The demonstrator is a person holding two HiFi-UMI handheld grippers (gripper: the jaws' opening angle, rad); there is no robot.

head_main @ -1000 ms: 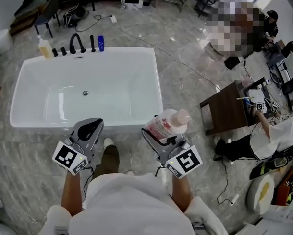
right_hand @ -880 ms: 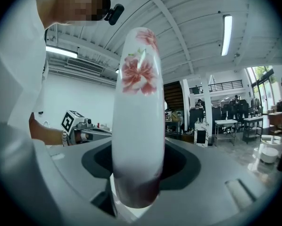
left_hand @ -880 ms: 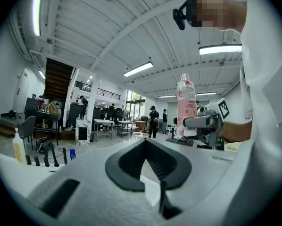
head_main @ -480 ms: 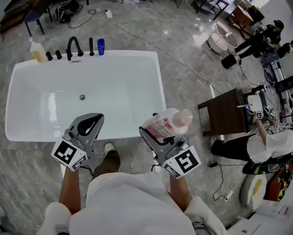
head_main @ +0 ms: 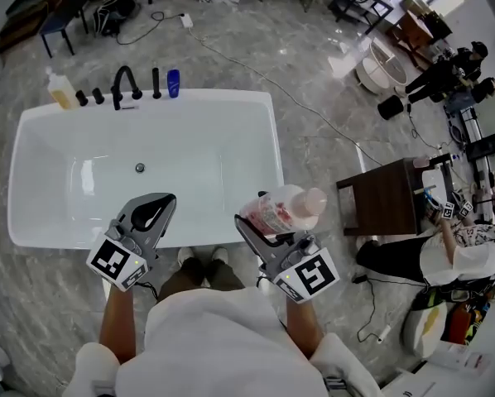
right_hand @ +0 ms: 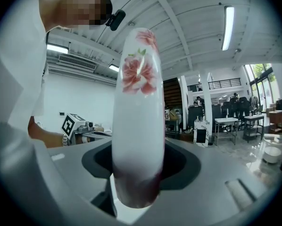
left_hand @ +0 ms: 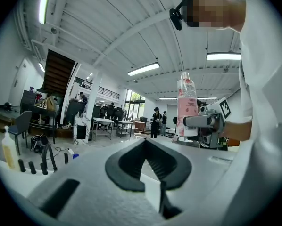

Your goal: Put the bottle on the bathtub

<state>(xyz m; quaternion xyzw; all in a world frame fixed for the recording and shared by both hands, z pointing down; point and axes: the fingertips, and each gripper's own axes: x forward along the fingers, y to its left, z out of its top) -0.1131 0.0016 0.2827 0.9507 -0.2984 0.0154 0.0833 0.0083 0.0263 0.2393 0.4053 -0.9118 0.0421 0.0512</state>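
A white bathtub (head_main: pixel 274 147) fills the left middle of the head view. My right gripper (head_main: pixel 262 220) is shut on a white bottle (head_main: pixel 282 208) with a pink flower label and a pink cap, held over the tub's near right corner. In the right gripper view the bottle (right_hand: pixel 138 117) stands upright between the jaws and hides their tips. My left gripper (head_main: pixel 153 210) hangs over the tub's near rim with its tips together and nothing in them. In the left gripper view the left gripper (left_hand: pixel 145 142) has the bottle (left_hand: pixel 186 107) to its right.
On the tub's far rim stand a black faucet (head_main: pixel 125 81), a yellow bottle (head_main: pixel 63 91) and a small blue bottle (head_main: pixel 173 79). A dark wooden table (head_main: pixel 388 201) and a crouching person (head_main: pixel 463 251) are to the right. A cable (head_main: pixel 314 110) runs across the marble floor.
The person has stepped up to the tub, and its near rim now lies under both grippers. The bottle stays gripped in the right gripper; the left stays closed and empty.
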